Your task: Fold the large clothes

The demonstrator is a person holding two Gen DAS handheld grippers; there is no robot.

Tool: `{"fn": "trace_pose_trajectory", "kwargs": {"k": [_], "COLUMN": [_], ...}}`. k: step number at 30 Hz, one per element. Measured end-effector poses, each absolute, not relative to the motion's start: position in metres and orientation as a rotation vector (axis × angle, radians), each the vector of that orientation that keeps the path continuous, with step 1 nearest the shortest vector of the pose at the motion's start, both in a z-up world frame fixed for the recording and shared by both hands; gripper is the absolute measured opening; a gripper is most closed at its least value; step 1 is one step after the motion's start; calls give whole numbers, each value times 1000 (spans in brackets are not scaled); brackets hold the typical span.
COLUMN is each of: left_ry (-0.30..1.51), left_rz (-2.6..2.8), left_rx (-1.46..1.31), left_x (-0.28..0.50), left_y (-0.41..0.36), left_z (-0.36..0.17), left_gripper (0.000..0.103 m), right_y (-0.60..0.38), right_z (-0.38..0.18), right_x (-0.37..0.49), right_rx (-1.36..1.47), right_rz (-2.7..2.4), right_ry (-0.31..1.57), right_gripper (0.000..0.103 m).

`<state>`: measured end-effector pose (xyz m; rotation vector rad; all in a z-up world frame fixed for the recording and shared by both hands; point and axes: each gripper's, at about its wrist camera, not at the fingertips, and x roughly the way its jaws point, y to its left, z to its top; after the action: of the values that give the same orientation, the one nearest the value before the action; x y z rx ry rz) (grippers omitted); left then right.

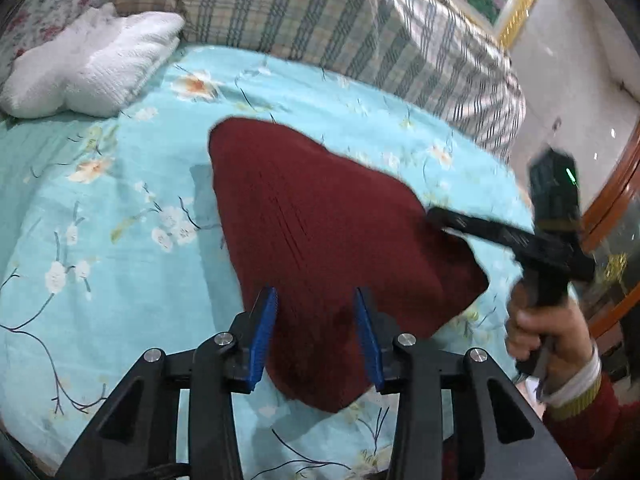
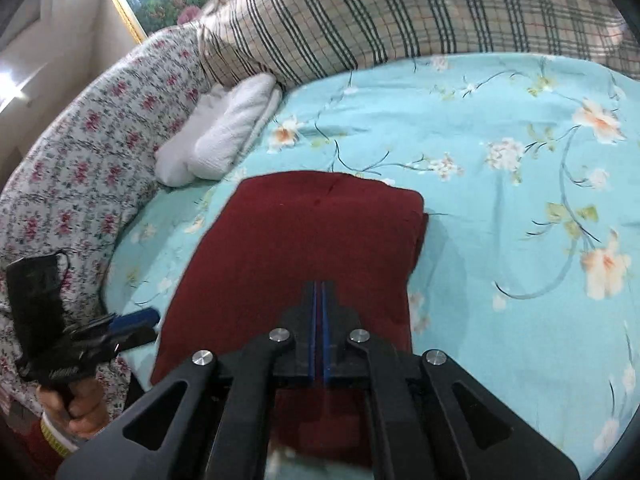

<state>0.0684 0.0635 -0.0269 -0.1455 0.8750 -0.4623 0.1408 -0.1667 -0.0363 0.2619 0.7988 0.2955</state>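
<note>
A dark red knitted garment (image 1: 320, 232) lies folded into a compact shape on the light blue floral bedsheet (image 1: 120, 200). My left gripper (image 1: 316, 300) is open, its blue pads spread over the garment's near edge, holding nothing. In the right wrist view the garment (image 2: 312, 232) lies flat below my right gripper (image 2: 320, 292), whose blue pads are pressed together on a thin fold of the red fabric at its near edge. The right gripper also shows in the left wrist view (image 1: 436, 214), touching the garment's right edge. The left gripper shows at the left of the right wrist view (image 2: 136, 324), beside the garment.
A folded white towel (image 1: 88, 68) lies at the back left of the bed. A plaid quilt (image 1: 340, 20) is piled along the back. A floral cover (image 2: 80, 168) lines the bed's left side. A wooden furniture edge (image 1: 612, 208) stands at right.
</note>
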Motion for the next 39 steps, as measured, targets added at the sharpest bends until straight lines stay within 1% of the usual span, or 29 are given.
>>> {"fn": "trace_pose_trajectory", "kwargs": {"k": [1,2,3,6,11,14,17,19,21,22,24,26,39], "left_ry": [875,873,878,897,921,921,924,922,922,925,932,935,935], "left_rz": [-437,-415,-398,-380,-389,-388,-388,-381,-373,-373,-368,-354,-278], "left_rx": [-92,-50,-13,-11,-60,-71,-84,-79,-73,-73,-68,-59,10], "left_x": [66,65,64,62,70,69,68,68,67,67,67,67,65], "left_y": [56,51,47,45,53,56,57,55,53,52,49,48,40], "left_z": [-30,-32,-36,-53,-57,-56,-55,-54,-54,-54,-54,-53,-49], "left_gripper": [48,55,59,61,63,63,63,63,63,63,63,63,64], "right_y": [-167,-170,-173,-181,-184,-176,-159,-151,-148,-151,-161,-168,-165], "right_z": [-42,-52,-60,-74,-64,-40,-30,-39,-59,-76,-88,-90,-88], "right_x": [147,155,160,166,157,127,97,83,82,86,86,86,79], "right_rx": [257,260,264,301,294,289,224,158,88,79,148,205,223], "right_rz": [279,262,255,253,246,298,349,334,268,239,257,261,245], "right_ry": [815,832,843,841,827,766,750,782,842,880,860,853,857], "right_gripper": [2,2,1,0,0,2,2,2,2,2,0,0,0]}}
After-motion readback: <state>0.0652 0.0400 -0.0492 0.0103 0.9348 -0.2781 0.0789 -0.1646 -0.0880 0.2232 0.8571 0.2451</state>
